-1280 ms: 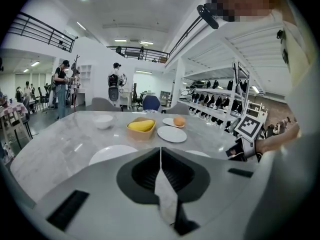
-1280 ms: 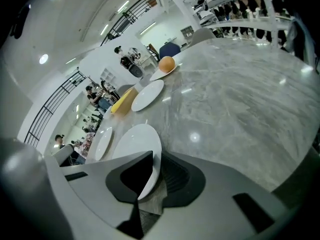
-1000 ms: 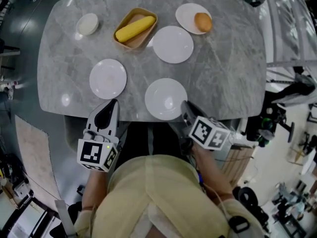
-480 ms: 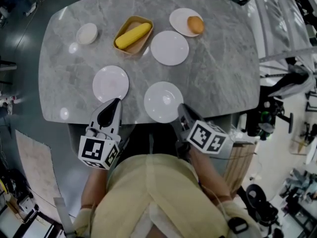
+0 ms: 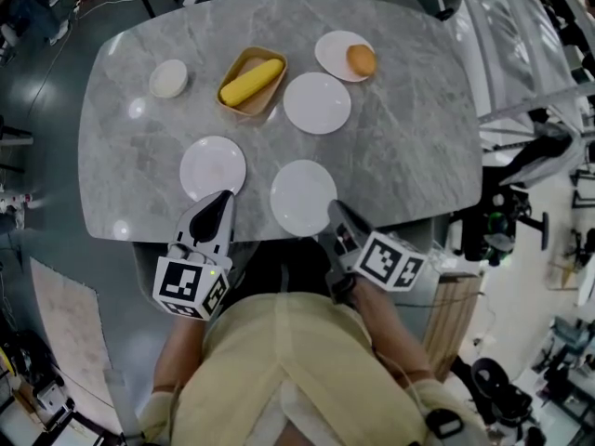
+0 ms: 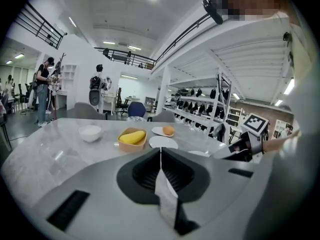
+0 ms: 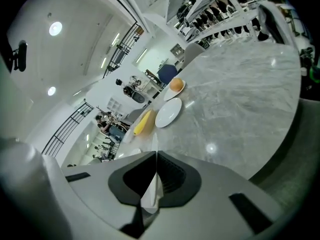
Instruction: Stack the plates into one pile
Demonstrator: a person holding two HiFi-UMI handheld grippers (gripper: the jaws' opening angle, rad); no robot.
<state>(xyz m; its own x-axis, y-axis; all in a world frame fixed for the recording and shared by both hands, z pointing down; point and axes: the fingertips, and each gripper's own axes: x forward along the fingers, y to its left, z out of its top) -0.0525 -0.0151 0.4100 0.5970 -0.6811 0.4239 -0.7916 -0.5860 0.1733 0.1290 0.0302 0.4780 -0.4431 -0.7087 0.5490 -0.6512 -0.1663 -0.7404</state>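
Observation:
Three bare white plates lie on the grey marble table [image 5: 418,156]: one near left [image 5: 213,167], one near the front edge [image 5: 304,197], one farther back [image 5: 317,102]. My right gripper [image 5: 334,211] is at the front plate's right rim. Its jaws are closing, and in the right gripper view [image 7: 156,154] a thin white rim [image 7: 151,184] sits edge-on between them. My left gripper [image 5: 221,202] hovers just in front of the left plate, its jaws [image 6: 160,151] together and holding nothing.
A fourth plate [image 5: 333,52] carries an orange bun [image 5: 361,60]. A wooden tray [image 5: 234,98] with a corn cob [image 5: 251,81] and a small white bowl [image 5: 168,78] stand at the back. People and chairs are in the hall beyond the table.
My right gripper has risen a little and rolled at the front plate's rim. The left gripper has hardly moved. The head view has shifted slightly.

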